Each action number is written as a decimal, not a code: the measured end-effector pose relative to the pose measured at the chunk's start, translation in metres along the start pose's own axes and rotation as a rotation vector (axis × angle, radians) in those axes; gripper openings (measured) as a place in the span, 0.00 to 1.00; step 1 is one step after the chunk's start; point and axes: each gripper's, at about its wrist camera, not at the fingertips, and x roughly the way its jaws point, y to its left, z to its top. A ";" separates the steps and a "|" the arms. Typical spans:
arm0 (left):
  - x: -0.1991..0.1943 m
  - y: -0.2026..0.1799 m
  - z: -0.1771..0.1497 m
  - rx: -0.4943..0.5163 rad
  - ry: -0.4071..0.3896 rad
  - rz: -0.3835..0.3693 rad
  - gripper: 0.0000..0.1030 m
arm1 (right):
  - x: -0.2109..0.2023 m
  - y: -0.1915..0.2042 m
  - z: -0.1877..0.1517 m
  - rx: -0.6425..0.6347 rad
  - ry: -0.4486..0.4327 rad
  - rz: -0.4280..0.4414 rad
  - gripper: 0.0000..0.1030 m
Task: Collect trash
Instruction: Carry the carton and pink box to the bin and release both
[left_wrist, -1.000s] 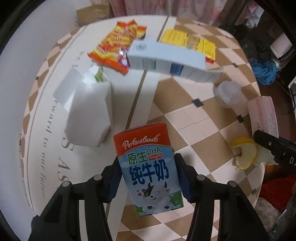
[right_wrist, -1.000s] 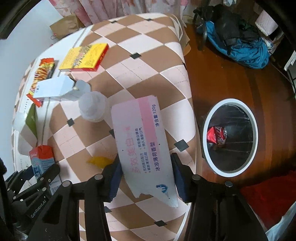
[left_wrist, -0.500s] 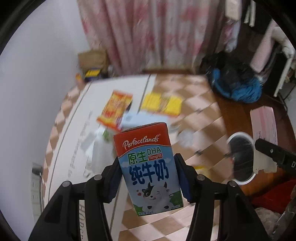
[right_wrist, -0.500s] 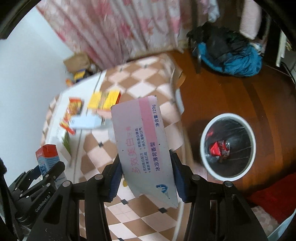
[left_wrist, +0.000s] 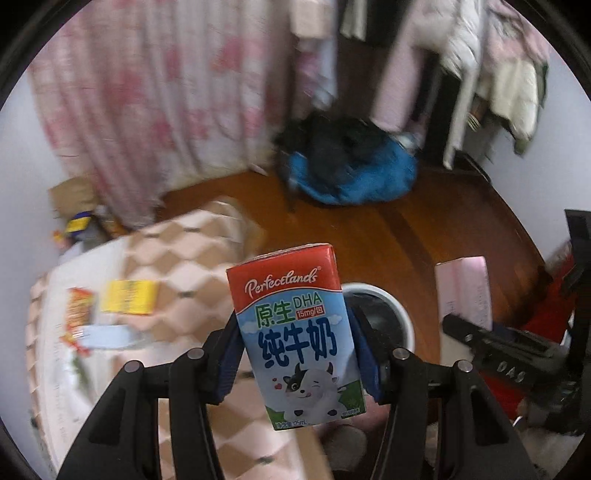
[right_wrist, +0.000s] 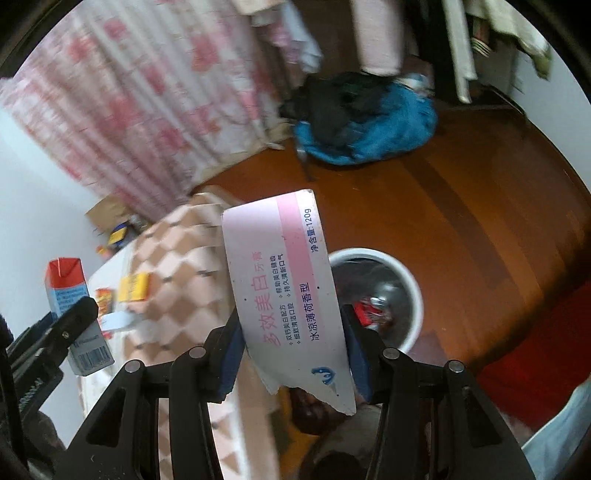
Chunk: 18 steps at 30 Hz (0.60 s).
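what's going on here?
Trash pickup, mid-carry. The left gripper is shut on a milk carton, the right gripper on a torn pink toothpaste box. Both are held up off the table, facing the white bin on the floor, which already holds a red can. More litter lies on the table.

Milk carton (left_wrist: 295, 332) between left gripper (left_wrist: 297, 362) pads, upright | toothpaste box (right_wrist: 288, 295) between right gripper (right_wrist: 291, 354) pads, tilted | trash bin (right_wrist: 399, 280) on floor (right_wrist: 480, 206), right of table (right_wrist: 177, 258) | crushed can (right_wrist: 369, 308) in bin | snack packets (left_wrist: 110, 299) on table, left
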 end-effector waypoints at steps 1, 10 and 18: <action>0.013 -0.006 0.003 0.002 0.024 -0.015 0.49 | 0.008 -0.014 0.001 0.018 0.013 -0.009 0.50; 0.173 -0.047 0.015 0.023 0.323 -0.123 0.51 | 0.131 -0.112 0.003 0.146 0.182 -0.047 0.50; 0.236 -0.046 0.013 -0.008 0.432 -0.117 0.55 | 0.210 -0.146 0.002 0.168 0.258 -0.071 0.50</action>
